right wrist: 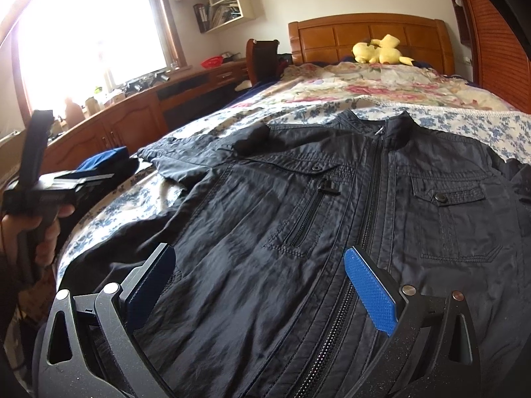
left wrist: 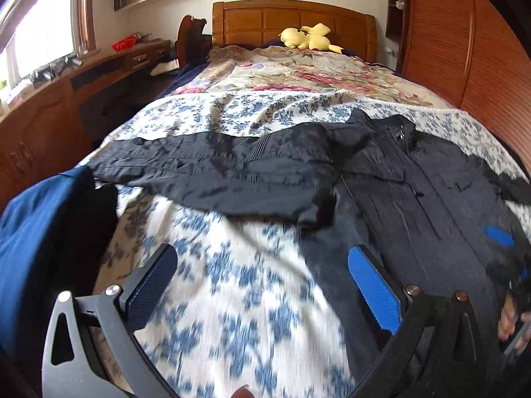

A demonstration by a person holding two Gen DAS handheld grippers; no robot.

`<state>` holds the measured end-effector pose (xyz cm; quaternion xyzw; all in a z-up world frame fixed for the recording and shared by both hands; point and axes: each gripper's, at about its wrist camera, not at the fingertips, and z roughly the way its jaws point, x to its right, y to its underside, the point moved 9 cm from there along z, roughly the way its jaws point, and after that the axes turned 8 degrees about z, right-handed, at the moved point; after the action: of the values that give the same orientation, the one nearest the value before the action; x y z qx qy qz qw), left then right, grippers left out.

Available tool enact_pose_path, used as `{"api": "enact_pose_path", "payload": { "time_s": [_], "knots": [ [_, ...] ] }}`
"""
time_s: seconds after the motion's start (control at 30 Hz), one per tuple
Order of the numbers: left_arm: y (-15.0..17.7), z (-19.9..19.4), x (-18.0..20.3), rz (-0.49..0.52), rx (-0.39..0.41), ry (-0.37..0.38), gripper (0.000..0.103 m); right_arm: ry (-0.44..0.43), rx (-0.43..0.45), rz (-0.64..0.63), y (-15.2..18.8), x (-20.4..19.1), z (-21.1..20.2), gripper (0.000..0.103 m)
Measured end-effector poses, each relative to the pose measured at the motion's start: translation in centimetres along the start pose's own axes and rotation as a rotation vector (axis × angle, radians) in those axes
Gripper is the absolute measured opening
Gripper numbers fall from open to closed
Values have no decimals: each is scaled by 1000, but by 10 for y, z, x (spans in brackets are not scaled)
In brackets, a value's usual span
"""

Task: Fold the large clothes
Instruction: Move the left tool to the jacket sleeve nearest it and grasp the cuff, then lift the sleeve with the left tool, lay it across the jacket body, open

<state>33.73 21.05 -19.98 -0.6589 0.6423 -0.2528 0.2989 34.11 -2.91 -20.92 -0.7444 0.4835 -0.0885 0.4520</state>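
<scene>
A wooden-headboard bed carries a blue-flowered white spread near its foot and a pink-flowered quilt beyond. A dark zip-front jacket lies flat on the spread, front up, one sleeve stretched sideways. A yellow plush toy rests by the headboard. A blue garment sits at the spread's left edge.

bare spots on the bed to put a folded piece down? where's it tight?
Free: the blue-floral sheet between the blue garment and the jacket, below its spread sleeve; also the strip between the jacket collar and the pink-floral quilt. Crowded: the bed's right half, under the jacket.
</scene>
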Motion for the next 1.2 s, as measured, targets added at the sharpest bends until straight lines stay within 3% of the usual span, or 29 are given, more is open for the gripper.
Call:
{"api": "enact_pose_path", "payload": {
  "time_s": [0.2, 0.43, 0.83, 0.9, 1.07, 1.1, 1.17, 1.2],
  "knots": [
    [-15, 39, -25, -100, -5, 22, 102, 8, 10, -10, 0, 0, -1, 103],
    [-25, 84, -57, -185, -38, 5, 91, 13, 13, -20, 1, -2, -1, 103],
    [-27, 127, -118, -475, -83, 2, 85, 13, 12, -19, 2, -2, 0, 103],
    [-23, 132, -124, -508, -97, 9, 80, 14, 13, -19, 2, -2, 0, 103],
    [-19, 139, -135, -548, -106, -2, 47, 14, 11, -19, 3, -2, 0, 103],
    [-21, 138, -136, -551, -100, 1, 45, 16, 9, -19, 3, -1, 0, 103],
    [-24, 140, -136, -531, -106, -8, 24, 17, 4, -18, 3, -1, 1, 103],
    [-26, 141, -136, -524, -111, -13, 19, 16, 3, -19, 3, -1, 1, 103]
  ]
}}
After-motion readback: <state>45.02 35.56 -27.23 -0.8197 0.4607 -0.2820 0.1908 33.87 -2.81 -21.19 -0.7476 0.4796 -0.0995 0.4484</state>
